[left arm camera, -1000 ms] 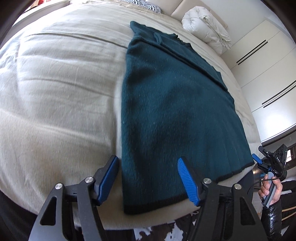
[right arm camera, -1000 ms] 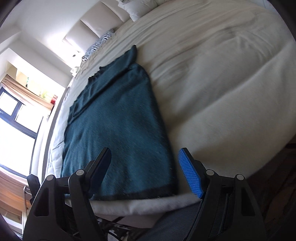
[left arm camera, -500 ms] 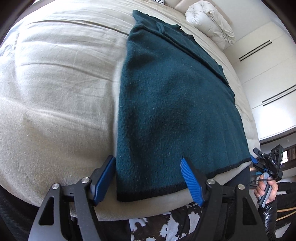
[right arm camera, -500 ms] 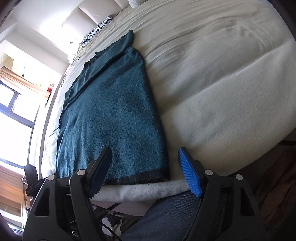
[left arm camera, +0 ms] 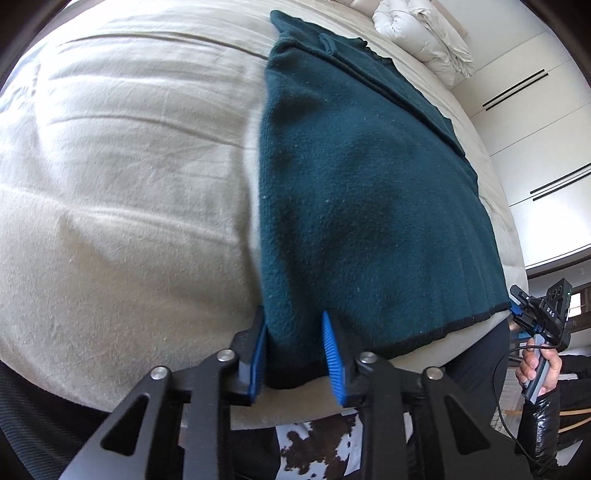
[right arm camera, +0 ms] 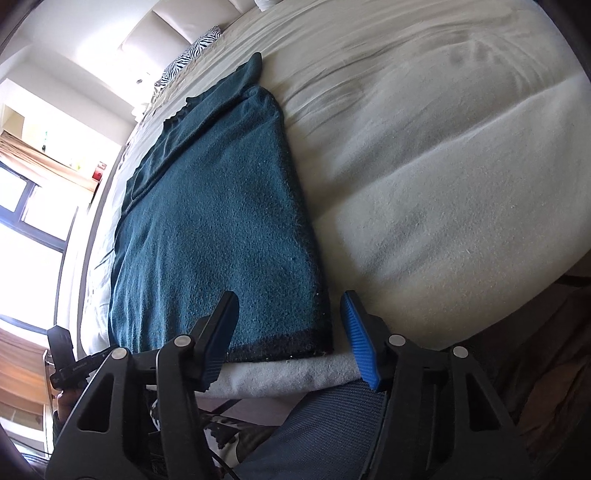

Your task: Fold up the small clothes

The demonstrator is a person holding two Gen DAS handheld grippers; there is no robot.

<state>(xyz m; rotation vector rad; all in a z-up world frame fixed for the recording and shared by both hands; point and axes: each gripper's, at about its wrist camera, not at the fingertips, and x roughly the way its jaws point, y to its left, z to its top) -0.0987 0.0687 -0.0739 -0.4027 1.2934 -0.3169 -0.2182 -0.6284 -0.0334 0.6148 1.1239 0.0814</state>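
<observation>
A dark teal knitted garment (left arm camera: 362, 192) with a black hem lies flat on the beige bed, its hem at the near edge; it also shows in the right wrist view (right arm camera: 218, 236). My left gripper (left arm camera: 293, 343) straddles the garment's near left hem corner, its jaws partly closed around the cloth with a gap still between them. My right gripper (right arm camera: 290, 328) is open, its blue pads on either side of the near right hem corner. The right gripper and the hand holding it show at the right edge of the left wrist view (left arm camera: 543, 321).
The beige bed cover (left arm camera: 122, 192) spreads wide to the left of the garment and to its right (right arm camera: 443, 166). A white duvet bundle (left arm camera: 424, 33) lies at the bed's far end. White wardrobe doors (left arm camera: 535, 122) stand at the right. A zebra-print pillow (right arm camera: 192, 51) lies far off.
Both grippers have moved forward and down to the hem corners. My left gripper's jaws have narrowed around the left corner. My right gripper stays open.
</observation>
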